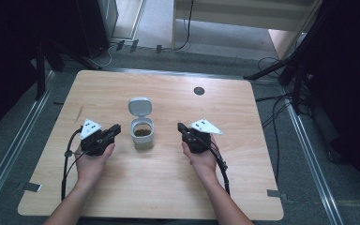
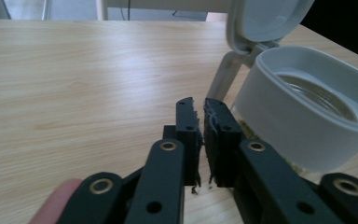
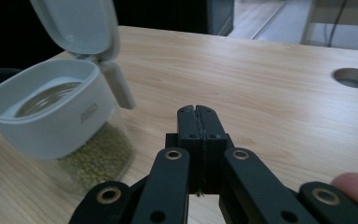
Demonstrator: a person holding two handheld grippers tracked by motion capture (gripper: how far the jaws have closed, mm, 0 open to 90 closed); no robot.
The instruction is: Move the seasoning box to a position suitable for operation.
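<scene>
Two forearms enter at the bottom of the high view, each hand gripping one set of tongs: two tongs, two hands, one jar.

The left hand [image 1: 93, 161] sits in the lower left of centre and holds the left tongs [image 1: 116, 129], whose black jaws point right and slightly up the frame toward the jar. In the left gripper view the jaws stand almost together, with only a thin slit between the pads, and nothing is in that slit. They touch nothing; the jar is just beside them at the right of that frame.

The right hand [image 1: 201, 157] sits lower right of centre with the right tongs [image 1: 182, 127], jaws pointing left and up the frame. In the right gripper view its jaws are pressed fully together, pad against pad, with nothing held. The jar stands apart from them at the left of that frame.

Between the two tongs, at the middle of the surface [image 1: 159, 192], stands the jar [image 1: 142, 133]. It has a clear body, a pale grey collar and one flip lid [image 1: 139, 106] hinged open and standing upright on its far side. Small greenish-brown grains fill the lower part of the body, seen through the clear wall in the right gripper view.

Farther up the surface, right of centre, is one round dark hole [image 1: 198, 90]. Beyond the far edge lie grey floor and several loose black cables.
</scene>
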